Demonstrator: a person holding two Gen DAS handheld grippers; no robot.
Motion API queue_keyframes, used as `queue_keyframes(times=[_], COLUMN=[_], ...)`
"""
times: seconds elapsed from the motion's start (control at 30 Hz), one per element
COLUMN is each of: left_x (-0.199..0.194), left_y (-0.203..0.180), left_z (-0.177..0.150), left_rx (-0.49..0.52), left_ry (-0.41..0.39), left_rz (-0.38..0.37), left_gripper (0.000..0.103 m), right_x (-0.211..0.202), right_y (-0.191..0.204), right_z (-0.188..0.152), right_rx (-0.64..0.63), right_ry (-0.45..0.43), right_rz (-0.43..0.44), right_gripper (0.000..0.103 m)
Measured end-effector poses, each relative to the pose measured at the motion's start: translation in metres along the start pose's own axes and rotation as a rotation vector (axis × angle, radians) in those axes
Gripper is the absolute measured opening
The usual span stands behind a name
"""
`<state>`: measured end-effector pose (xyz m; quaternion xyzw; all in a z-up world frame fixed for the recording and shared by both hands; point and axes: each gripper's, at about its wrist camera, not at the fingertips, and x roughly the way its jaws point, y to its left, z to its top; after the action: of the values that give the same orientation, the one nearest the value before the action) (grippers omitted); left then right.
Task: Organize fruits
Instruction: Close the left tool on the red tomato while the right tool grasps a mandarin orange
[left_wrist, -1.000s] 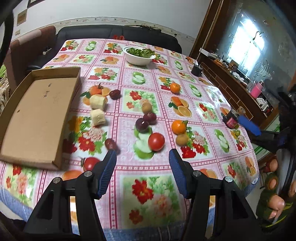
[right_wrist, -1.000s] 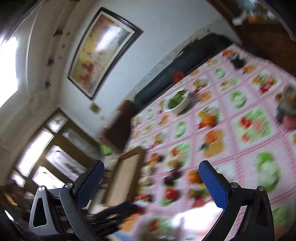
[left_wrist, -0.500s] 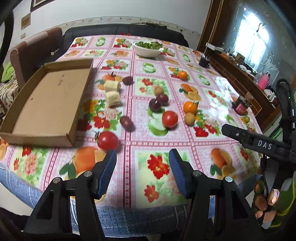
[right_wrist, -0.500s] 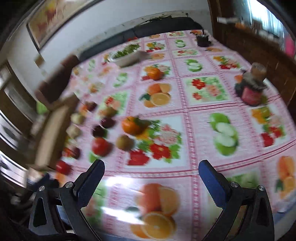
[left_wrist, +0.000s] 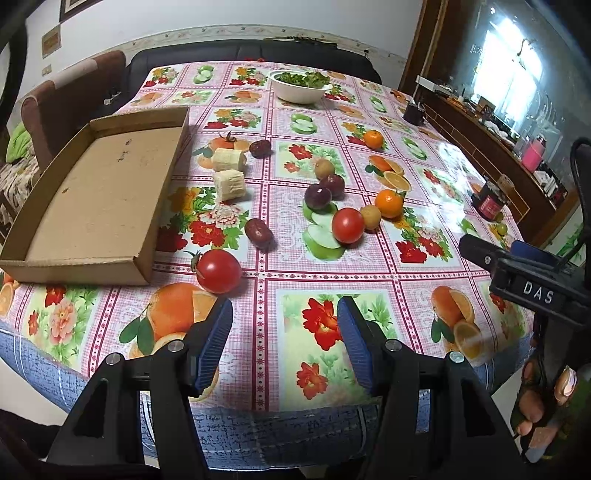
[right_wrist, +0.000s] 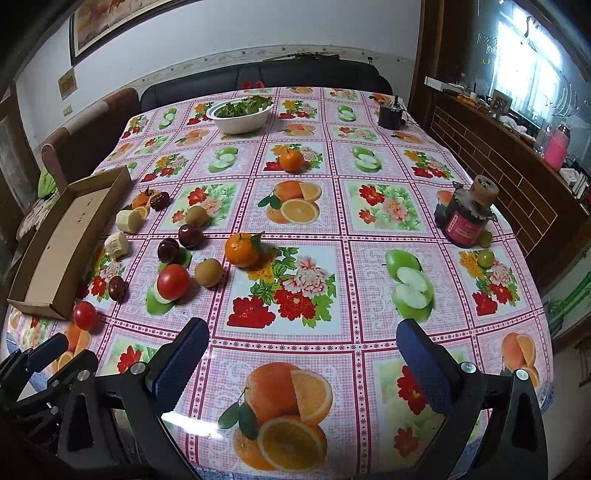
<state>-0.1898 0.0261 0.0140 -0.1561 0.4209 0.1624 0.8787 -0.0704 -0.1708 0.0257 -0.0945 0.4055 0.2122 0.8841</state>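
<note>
Across the middle of the left wrist frame the fruits are spread loose on the patterned tablecloth (left_wrist: 369, 288): a tomato (left_wrist: 218, 270) lies lowest, just off the near corner of the cardboard tray (left_wrist: 99, 192), a dark red date (left_wrist: 258, 230) is seen a little above it, and a second tomato (left_wrist: 347, 225) rests touching a small brown fruit (left_wrist: 370, 216), with an orange (left_wrist: 388, 202) just beside that. Two dark plums (left_wrist: 324, 191) sit together above them, a kiwi-like fruit (left_wrist: 324, 168) higher up, two banana pieces (left_wrist: 229, 171) near the tray's right wall, and another orange (left_wrist: 373, 139) farther toward the upper right. Nothing is seen inside the tray, so the sorting is judged not yet begun; every fruit is left to be moved. At the bottom of the frame the left gripper (left_wrist: 283, 334) is held over the table's near edge, its jaws moderately apart and nothing between them. In the right wrist view the right gripper (right_wrist: 303, 360) is spread wide and likewise empty. A white bowl of greens (left_wrist: 300, 86) stands at the top centre, and a red-labelled jar (right_wrist: 466, 220) at the right of the right wrist frame.
</note>
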Motion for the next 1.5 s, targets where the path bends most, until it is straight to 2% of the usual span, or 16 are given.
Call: queue_keyframes(times=[0.33, 0.67, 1.0, 1.07, 1.17, 1.27, 1.33, 1.4, 1.5], left_x=[-0.002, -0.005, 0.003, 0.006, 0.011, 0.015, 0.019, 0.023, 0.029], left_y=[0.009, 0.023, 0.035, 0.036, 0.037, 0.040, 0.042, 0.044, 0.046], left_z=[0.001, 0.005, 0.012, 0.012, 0.014, 0.016, 0.017, 0.019, 0.020], left_rx=[-0.013, -0.047, -0.077, -0.080, -0.080, -0.082, -0.080, -0.080, -0.080], left_ry=[-0.009, -0.010, 0.000, 0.009, 0.020, 0.024, 0.029, 0.035, 0.044], left_rz=[-0.007, -0.032, -0.012, -0.013, -0.007, -0.007, -0.004, -0.001, -0.008], left_gripper=[0.058, 0.058, 0.058, 0.058, 0.058, 0.058, 0.058, 0.058, 0.058], right_x=[0.001, 0.003, 0.010, 0.011, 0.012, 0.022, 0.031, 0.040, 0.048], right_y=[0.011, 0.011, 0.017, 0.016, 0.019, 0.019, 0.018, 0.014, 0.011], right_z=[0.001, 0.001, 0.004, 0.005, 0.005, 0.004, 0.004, 0.005, 0.010], right_rx=[-0.053, -0.061, -0.077, -0.078, -0.083, -0.070, -0.057, -0.037, -0.024], right_ry=[-0.009, -0.010, 0.008, 0.007, 0.011, 0.030, 0.051, 0.065, 0.067], right_rz=[-0.045, -0.021, -0.011, 0.008, 0.114, 0.223, 0.243, 0.268, 0.281], right_gripper=[0.102, 0.102, 0.102, 0.102, 0.102, 0.093, 0.090, 0.078, 0.076])
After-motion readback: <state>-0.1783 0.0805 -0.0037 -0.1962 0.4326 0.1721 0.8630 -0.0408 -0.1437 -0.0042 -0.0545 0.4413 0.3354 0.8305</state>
